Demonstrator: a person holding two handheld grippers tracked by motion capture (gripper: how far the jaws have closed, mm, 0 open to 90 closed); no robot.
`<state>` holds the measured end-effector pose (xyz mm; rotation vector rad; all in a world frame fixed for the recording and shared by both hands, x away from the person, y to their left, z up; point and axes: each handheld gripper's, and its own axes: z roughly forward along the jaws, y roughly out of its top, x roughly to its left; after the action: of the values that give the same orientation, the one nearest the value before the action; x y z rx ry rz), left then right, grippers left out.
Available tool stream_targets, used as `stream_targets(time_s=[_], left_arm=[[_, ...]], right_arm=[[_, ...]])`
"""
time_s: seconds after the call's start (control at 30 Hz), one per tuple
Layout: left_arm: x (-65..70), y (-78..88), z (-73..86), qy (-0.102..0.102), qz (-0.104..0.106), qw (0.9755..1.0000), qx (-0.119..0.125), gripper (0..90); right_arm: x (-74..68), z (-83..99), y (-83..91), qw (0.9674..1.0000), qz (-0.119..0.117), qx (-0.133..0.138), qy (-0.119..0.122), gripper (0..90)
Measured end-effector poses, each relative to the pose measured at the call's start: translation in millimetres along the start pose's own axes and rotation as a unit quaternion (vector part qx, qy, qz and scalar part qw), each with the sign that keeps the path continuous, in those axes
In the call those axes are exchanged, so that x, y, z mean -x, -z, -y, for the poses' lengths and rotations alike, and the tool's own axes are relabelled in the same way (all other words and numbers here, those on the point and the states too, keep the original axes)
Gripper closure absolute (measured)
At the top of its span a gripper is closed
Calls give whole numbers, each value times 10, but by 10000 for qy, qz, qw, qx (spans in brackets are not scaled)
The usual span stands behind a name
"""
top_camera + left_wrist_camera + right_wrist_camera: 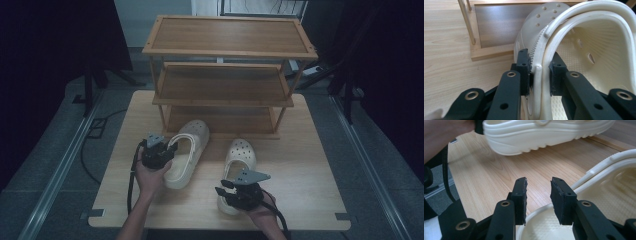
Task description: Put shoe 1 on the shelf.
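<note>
My left tool (538,72) clamps the left clog's (186,150) rim mid-counter, toe toward the bare shelf rack (230,50) at the far edge. My right tool (538,192), jaws apart, hovers over the right clog (239,160), hiding its heel.

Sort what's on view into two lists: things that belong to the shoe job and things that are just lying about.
Part of the job:
- cream perforated foam clog, its rim clamped in the left gripper
- second cream foam clog, under the open right gripper
- three-tier wooden shoe rack
- light wooden table

Lying about:
- black cable on the grey floor
- dark stand legs
</note>
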<state>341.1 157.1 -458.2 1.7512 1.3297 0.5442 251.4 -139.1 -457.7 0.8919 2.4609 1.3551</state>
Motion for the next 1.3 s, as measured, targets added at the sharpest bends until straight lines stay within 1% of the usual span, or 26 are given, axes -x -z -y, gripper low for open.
stream_targets(time_s=[0.07,0.2,0.27,0.4,0.57,0.67,0.7,0.8,0.9,0.93,0.97,1.0,1.03,1.1,1.17,1.23,1.3], left_arm=[[10,-74,-23,37,-2,10000,-18,749],[54,-217,-79,-16,-91,9999,-45,749],[78,-292,-107,-60,-143,9999,-34,748],[121,-481,-153,-28,-254,9997,31,748],[191,-685,-207,-133,-354,9993,-26,748],[231,-770,-240,-193,-398,9990,-56,748],[246,-798,-249,-193,-415,9989,-28,748],[285,-882,-271,-308,-514,9982,27,749],[304,-951,-311,-276,-561,9980,64,748],[308,-972,-329,-336,-586,9977,71,748],[314,-991,-342,-346,-613,9975,95,749],[320,-1011,-350,-315,-617,9975,142,748],[324,-1032,-357,-327,-666,9971,148,748],[329,-1086,-365,-236,-691,9971,193,748],[353,-1142,-360,-188,-794,9963,259,744],[373,-1194,-360,-166,-767,9965,291,744],[398,-1229,-371,-152,-797,9961,346,743]], right_arm=[[-2,-2,-4,10000,-17,0,4,655],[-2,-5,-5,10000,-37,6,-4,650],[1,-7,-3,10000,-49,14,-22,651],[-1,-8,-25,10000,-84,-1,-55,650],[-4,-10,-22,9999,-110,4,-54,647],[19,-7,-9,9999,-110,10,-80,647],[26,-6,-6,9999,-110,16,-93,648],[33,-5,1,9999,-104,25,-114,647],[27,-6,-1,9999,-105,27,-106,647],[24,-5,-3,9999,-104,26,-96,646],[23,-5,-4,9999,-101,22,-96,646],[23,-4,-6,9999,-102,22,-93,646],[23,-4,-8,9999,-109,21,-94,646],[26,-2,-12,9999,-113,13,-98,646],[32,4,-19,9999,-110,-6,-105,646],[38,13,-23,9999,-101,-17,-116,646],[41,19,-22,9999,-91,-22,-117,646]])
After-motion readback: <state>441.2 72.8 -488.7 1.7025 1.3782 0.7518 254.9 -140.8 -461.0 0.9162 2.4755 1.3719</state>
